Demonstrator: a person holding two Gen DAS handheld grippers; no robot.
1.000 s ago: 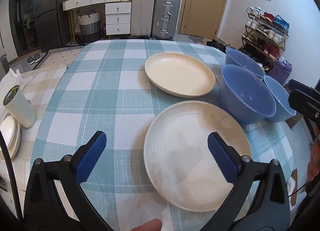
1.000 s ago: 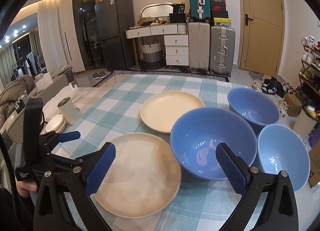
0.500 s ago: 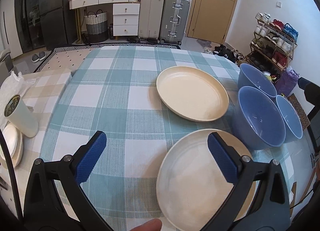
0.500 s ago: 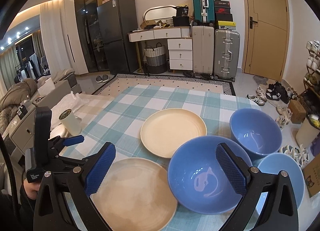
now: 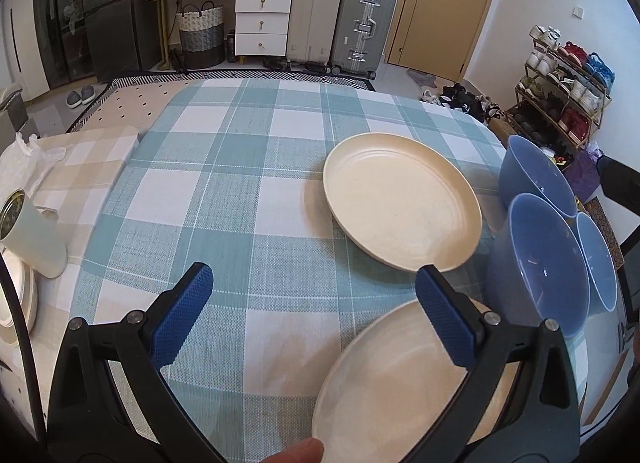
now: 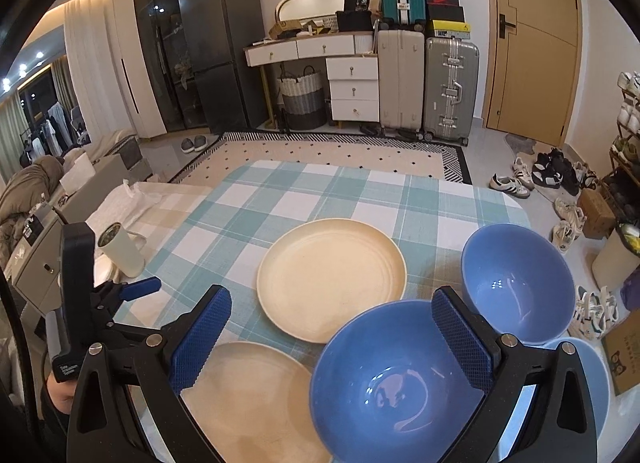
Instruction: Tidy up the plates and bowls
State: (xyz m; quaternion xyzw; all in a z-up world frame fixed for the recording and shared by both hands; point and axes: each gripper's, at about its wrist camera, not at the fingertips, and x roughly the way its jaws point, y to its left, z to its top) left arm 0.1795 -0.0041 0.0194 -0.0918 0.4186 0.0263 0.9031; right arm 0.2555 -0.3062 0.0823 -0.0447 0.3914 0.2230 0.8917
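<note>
Cup (image 5: 30, 235): stood at the far left edge of the desk, white, next to a small stack of white dishes (image 5: 18, 299).
Desk (image 5: 224, 183): was covered with a teal and white checked cloth.
Left tongs (image 5: 314, 313): were spread wide and held nothing; they hovered above the cloth, with the right blue pad over the rim of the near plate. A fingertip showed at the bottom edge of the left wrist view.
Near plate (image 5: 392, 387): lay flat on the cloth at the front of the desk, cream-coloured, just beside the front bowl.
Far plate (image 5: 400, 199): lay flat further back, cream, apart from the near plate and close to the bowls.
Right tongs (image 6: 332, 337): were spread wide and held nothing; they hovered above the front bowl and the near plate.
Front bowl (image 6: 396, 383): stood upright, blue, empty, largest in the right wrist view.
Rear bowl (image 6: 516, 283): stood upright behind the front bowl, blue, empty.
Third bowl (image 6: 596, 375): stood at the right edge of the desk, lighter blue, partly hidden by the right tongs.
</note>
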